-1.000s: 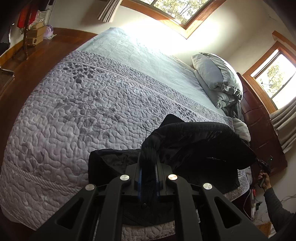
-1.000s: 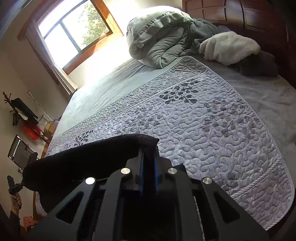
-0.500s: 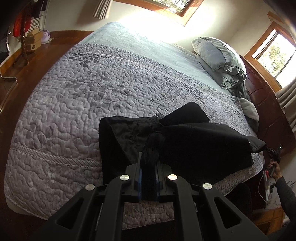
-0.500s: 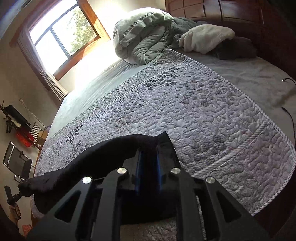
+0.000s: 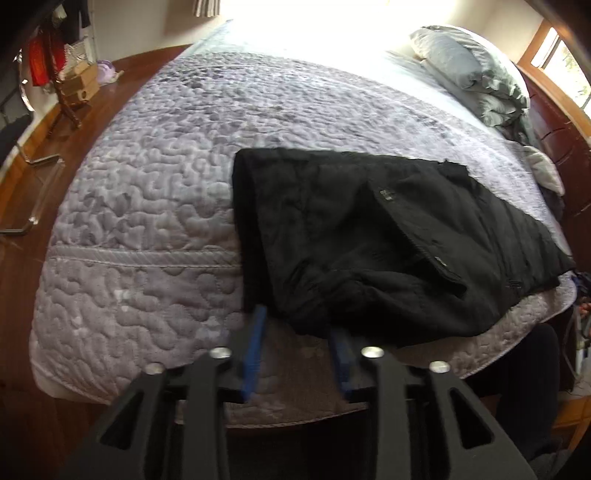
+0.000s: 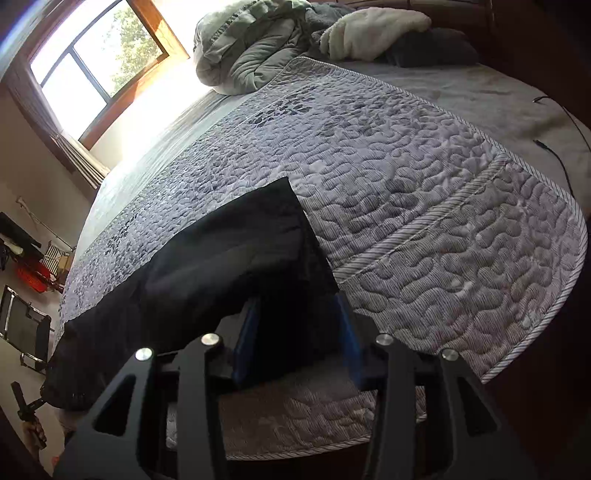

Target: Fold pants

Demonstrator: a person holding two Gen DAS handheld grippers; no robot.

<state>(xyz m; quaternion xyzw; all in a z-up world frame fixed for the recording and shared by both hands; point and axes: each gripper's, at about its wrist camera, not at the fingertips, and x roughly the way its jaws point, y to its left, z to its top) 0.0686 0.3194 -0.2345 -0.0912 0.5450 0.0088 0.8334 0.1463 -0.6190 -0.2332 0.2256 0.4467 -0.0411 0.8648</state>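
The bed (image 5: 155, 206) fills both views, its near half covered by a grey-lilac quilt (image 6: 424, 192) stitched in a raised, meandering pattern with a corded border band near the edge; a plain pale sheet lies beyond it toward the window (image 6: 96, 62). Grey pillows (image 5: 469, 70) are piled at the head of the bed against a dark wooden headboard (image 5: 554, 136), with a cream fleece item (image 6: 373, 33) beside them. A wooden floor (image 5: 74, 140) shows along the far side of the bed. The black pants (image 5: 388, 240) lie flat on the quilt along the near edge of the bed, a soft, matte, slightly fuzzy fabric folded into a long band, with a pocket seam running diagonally across the upper layer. Two small tags are visible on the fabric, but any writing on them is too small to read. The left tool (image 5: 297, 349) sits at the near corner of the pants, its blue-padded fingers (image 5: 255, 347) spread apart, with a fold of black cloth lying between them and no clamp on it. The right tool (image 6: 297, 341) sits at the opposite end of the pants, its blue-padded fingers (image 6: 349, 339) likewise spread wide either side of the cloth edge, not pinching it. A thin dark cable (image 6: 561, 118) lies on the sheet at the right side of the bed.
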